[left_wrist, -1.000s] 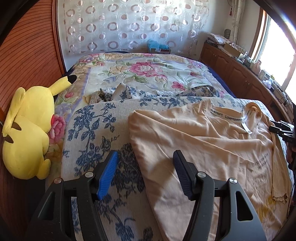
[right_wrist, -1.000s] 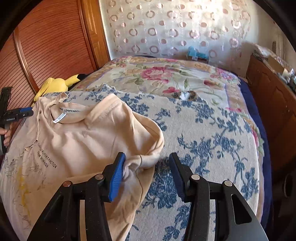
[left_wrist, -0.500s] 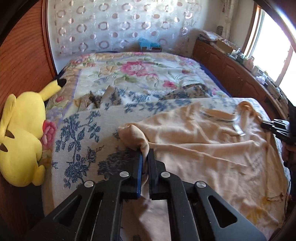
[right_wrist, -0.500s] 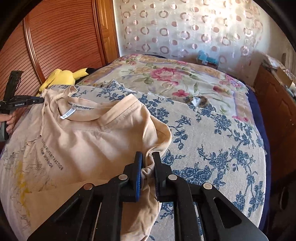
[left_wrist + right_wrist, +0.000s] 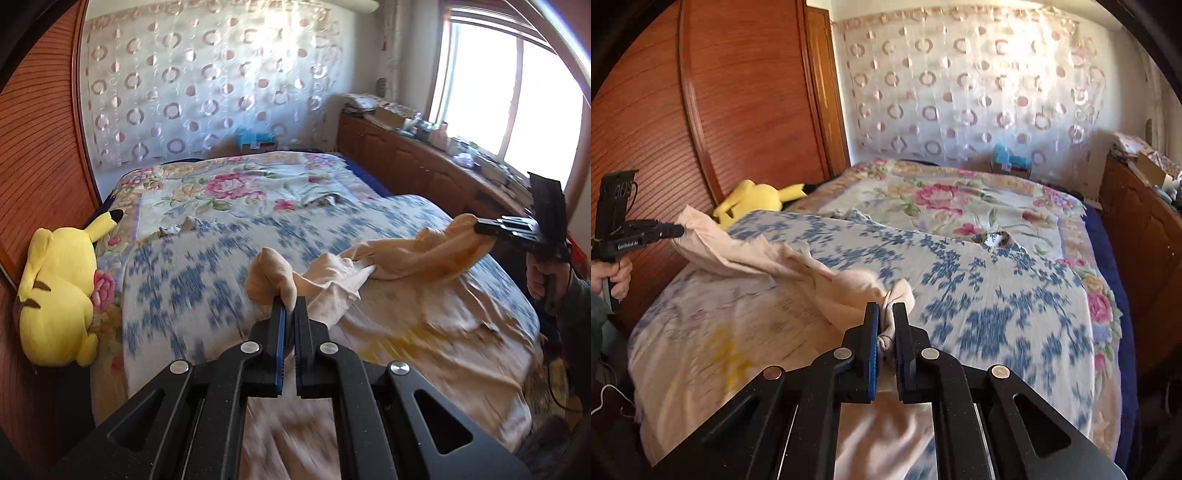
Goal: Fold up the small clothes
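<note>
**Left wrist and right wrist views: shirt lifted by two corners, fold in progress**

Left wrist view: left gripper [image 5: 289,308] is clamped on a bunched corner of the peach T-shirt [image 5: 424,332], fabric pinched between the blue pads, jaws nearly together. Right gripper [image 5: 480,226] appears at the far right of this view, its tip buried in another bunch of the same shirt, raised above the bed.

Right wrist view: right gripper [image 5: 885,325] is closed on a wad of shirt fabric; left gripper [image 5: 674,231] shows at the left edge, also holding cloth.

Location: the shirt's lower part lies on the blue-flowered blanket [image 5: 207,280], its upper edge hangs between the two grippers, off the surface. Yellow print [image 5: 733,362] faces up. Both views are motion-blurred. A yellow plush toy [image 5: 59,295] sits at the bed's left edge, well apart from the shirt.

Judgement: the step in hand looks like carrying the held edge over toward the hem for a crosswise fold.

Notes for doing it well:
- Keep the two grippers level and spread so the held edge is taut; it sags and wrinkles in the middle at present.
- Both grips are bunched wads, not flat corners, so expect lumpy corners unless smoothed afterwards.
- Lay the edge down before releasing.
</note>
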A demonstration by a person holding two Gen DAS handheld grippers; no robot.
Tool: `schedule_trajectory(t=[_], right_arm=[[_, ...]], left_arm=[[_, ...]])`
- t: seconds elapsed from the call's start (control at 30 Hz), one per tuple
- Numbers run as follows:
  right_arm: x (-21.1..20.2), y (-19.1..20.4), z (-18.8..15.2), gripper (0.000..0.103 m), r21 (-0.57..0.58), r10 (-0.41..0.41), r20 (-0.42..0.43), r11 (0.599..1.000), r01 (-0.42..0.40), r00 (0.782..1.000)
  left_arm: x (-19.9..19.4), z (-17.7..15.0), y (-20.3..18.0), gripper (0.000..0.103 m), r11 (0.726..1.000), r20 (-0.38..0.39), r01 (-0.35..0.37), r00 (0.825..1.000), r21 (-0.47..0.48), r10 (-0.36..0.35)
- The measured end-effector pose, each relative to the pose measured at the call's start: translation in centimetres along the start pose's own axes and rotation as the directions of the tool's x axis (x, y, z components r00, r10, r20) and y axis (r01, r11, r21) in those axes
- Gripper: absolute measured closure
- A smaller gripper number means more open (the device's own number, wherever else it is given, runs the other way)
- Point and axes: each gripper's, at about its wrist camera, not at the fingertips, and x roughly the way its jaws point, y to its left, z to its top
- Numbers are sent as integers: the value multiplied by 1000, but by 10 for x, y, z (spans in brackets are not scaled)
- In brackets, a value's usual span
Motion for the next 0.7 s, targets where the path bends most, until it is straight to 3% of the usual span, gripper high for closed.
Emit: schedule_trajectory(t=[0.33, 0.57, 0.7], right_arm=[[-87, 40, -86, 96, 12, 42, -20, 999, -42, 999], [-125, 53, -119, 96, 19, 52, -72, 999, -50, 996], [-140, 59, -129, 96, 13, 52, -98, 999, -51, 994]], left_arm=[[-92, -94, -31, 98, 999, 50, -20, 998, -36, 22], [-119, -132, -36, 98, 997, 48, -2, 999, -79, 6], [-124, -144, -40, 98, 997, 21, -49, 998, -59, 51]])
